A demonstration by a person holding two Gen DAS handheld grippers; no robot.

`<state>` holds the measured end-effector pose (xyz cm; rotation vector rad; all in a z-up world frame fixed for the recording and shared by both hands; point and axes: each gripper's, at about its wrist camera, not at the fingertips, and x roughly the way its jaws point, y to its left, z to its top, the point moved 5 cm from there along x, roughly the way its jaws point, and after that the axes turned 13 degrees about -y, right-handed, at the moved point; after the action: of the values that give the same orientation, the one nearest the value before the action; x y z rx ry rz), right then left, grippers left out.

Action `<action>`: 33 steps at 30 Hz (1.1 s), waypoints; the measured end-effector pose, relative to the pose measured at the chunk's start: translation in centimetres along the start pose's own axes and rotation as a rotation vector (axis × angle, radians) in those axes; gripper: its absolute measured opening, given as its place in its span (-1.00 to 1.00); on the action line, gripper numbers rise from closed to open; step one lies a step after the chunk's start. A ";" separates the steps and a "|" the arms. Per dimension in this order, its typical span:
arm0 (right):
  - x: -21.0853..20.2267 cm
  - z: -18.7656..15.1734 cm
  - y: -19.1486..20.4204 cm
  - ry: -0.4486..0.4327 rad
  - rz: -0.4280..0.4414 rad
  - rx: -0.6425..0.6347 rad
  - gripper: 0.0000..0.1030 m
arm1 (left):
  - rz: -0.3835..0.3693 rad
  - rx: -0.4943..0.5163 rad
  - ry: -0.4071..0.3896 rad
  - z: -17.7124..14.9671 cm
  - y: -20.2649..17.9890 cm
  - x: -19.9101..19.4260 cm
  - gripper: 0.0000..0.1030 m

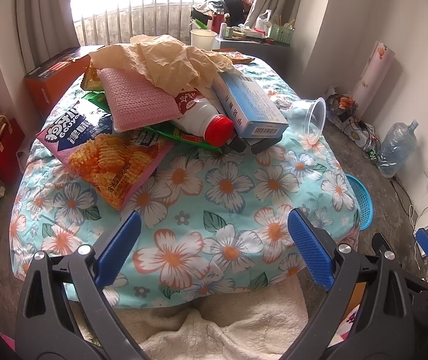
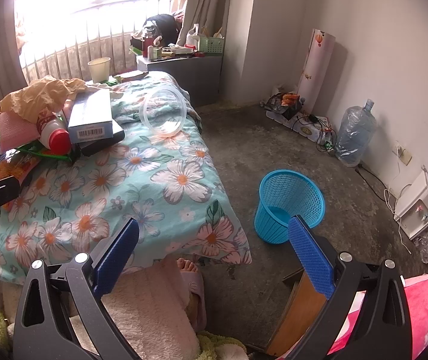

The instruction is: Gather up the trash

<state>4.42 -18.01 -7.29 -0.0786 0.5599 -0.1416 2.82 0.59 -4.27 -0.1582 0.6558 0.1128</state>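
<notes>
Hovering over the near edge of the flowered bed (image 1: 229, 186), the left gripper (image 1: 214, 252) had its jaws spread wide with nothing between them. The right gripper (image 2: 214, 252) hung lower and further right, its jaws spread and empty too, looking past the bed corner at the blue basket (image 2: 289, 201) standing upright on the floor.

The trash lay heaped at the far left of the bed: a chip bag (image 1: 109, 162) nearest, a pink cloth (image 1: 136, 102) above it, a white bottle (image 1: 205, 120) with a red cap, a blue box (image 1: 250, 105) leaning on the bottle, and crumpled brown paper (image 1: 166, 57) draped over the top. A clear cup (image 1: 310, 117) lay on its side, apart to the right.

The pile looked loosely stacked, so tugging the bag from underneath would likely tip the bottle and box off the bed. The bottle, being round, could roll once freed. The thin cup might crush or squirt out of a hard pinch. With the basket well apart from the pile, a slack grip could drop things short.
</notes>
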 end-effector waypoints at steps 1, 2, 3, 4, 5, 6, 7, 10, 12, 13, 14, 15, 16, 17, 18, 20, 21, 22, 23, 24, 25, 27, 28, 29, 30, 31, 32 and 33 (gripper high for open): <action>0.0 0.0 -0.1 0.000 0.001 0.000 0.88 | 0.000 0.000 0.000 0.0 0.0 0.0 0.83; 0.0 0.0 -0.2 0.000 0.001 0.000 0.88 | 0.000 0.000 0.000 0.0 0.0 0.0 0.83; 0.0 0.1 -0.1 -0.001 0.001 -0.001 0.88 | 0.001 -0.001 0.001 0.0 0.0 0.0 0.83; 0.0 0.1 -0.2 -0.001 0.002 -0.001 0.88 | 0.002 -0.002 0.001 0.0 0.1 0.0 0.83; 0.0 0.0 -0.1 -0.001 0.002 -0.001 0.88 | 0.002 -0.003 0.002 0.0 0.1 0.0 0.83; -0.1 0.1 0.0 -0.002 0.001 -0.003 0.88 | 0.002 -0.003 0.002 0.0 0.2 0.0 0.83; -0.1 0.0 0.1 -0.002 0.000 -0.003 0.88 | 0.001 -0.001 0.002 0.0 0.1 0.1 0.83; -0.1 0.0 0.2 -0.002 -0.002 -0.003 0.88 | 0.002 -0.001 0.002 0.0 0.1 0.1 0.83; 0.0 0.0 0.1 -0.001 -0.002 -0.003 0.88 | 0.004 -0.001 0.004 -0.1 0.1 0.1 0.83; 0.0 0.0 0.1 -0.001 -0.003 -0.004 0.88 | 0.004 -0.001 0.005 -0.1 0.1 0.1 0.83; 0.0 0.0 0.1 -0.001 -0.003 -0.004 0.88 | 0.005 0.000 0.005 -0.1 0.1 0.1 0.83; 0.1 0.0 0.1 -0.004 -0.002 -0.004 0.88 | 0.005 0.000 0.005 -0.1 0.1 0.1 0.83; 0.1 -0.1 0.1 -0.001 -0.003 -0.004 0.88 | 0.004 -0.001 0.006 -0.1 0.1 0.1 0.83; 0.1 -0.1 0.1 0.000 -0.003 -0.004 0.88 | 0.003 -0.001 0.006 -0.1 0.1 0.1 0.83; -0.1 0.0 0.1 0.000 -0.003 -0.004 0.88 | 0.003 0.000 0.008 -0.1 0.2 0.2 0.83; -0.1 0.0 0.1 -0.001 -0.005 -0.006 0.88 | 0.003 0.002 0.011 -0.1 0.0 0.4 0.83; 0.2 -0.2 -0.1 0.000 -0.001 -0.005 0.88 | 0.002 0.003 0.012 -0.1 -0.1 0.4 0.83; 0.2 -0.2 -0.1 -0.001 -0.001 -0.004 0.88 | 0.001 0.005 0.012 -0.1 -0.1 0.4 0.83; 0.2 -0.2 -0.1 -0.001 -0.002 -0.004 0.88 | 0.001 0.006 0.012 -0.1 -0.1 0.4 0.83; 0.2 -0.2 -0.2 0.001 -0.002 -0.003 0.88 | 0.001 0.006 0.012 -0.1 -0.2 0.5 0.83; 0.2 -0.2 -0.2 0.002 -0.003 -0.004 0.88 | 0.002 0.005 0.012 -0.1 -0.2 0.5 0.83; 0.2 -0.2 -0.1 0.001 -0.004 -0.005 0.88 | 0.002 0.005 0.014 -0.1 -0.2 0.5 0.83; 0.1 -0.2 -0.1 0.002 -0.005 -0.006 0.88 | 0.001 0.005 0.014 -0.1 -0.2 0.5 0.83; 0.1 -0.1 -0.1 0.002 -0.004 -0.006 0.88 | 0.001 0.005 0.014 -0.1 -0.2 0.5 0.83; 0.1 -0.1 -0.1 0.002 -0.004 -0.007 0.88 | 0.001 0.005 0.014 -0.1 -0.2 0.5 0.83; 0.1 -0.1 0.0 0.002 -0.005 -0.007 0.88 | 0.001 0.005 0.013 -0.1 -0.2 0.5 0.83; 0.1 -0.1 0.0 0.002 -0.005 -0.008 0.88 | 0.001 0.005 0.013 -0.1 -0.2 0.5 0.83; 0.1 -0.1 0.0 0.002 -0.005 -0.007 0.88 | 0.001 0.005 0.014 -0.1 -0.2 0.5 0.83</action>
<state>4.42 -18.08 -7.43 -0.0870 0.5626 -0.1450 3.16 0.40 -4.60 -0.1539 0.6697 0.1109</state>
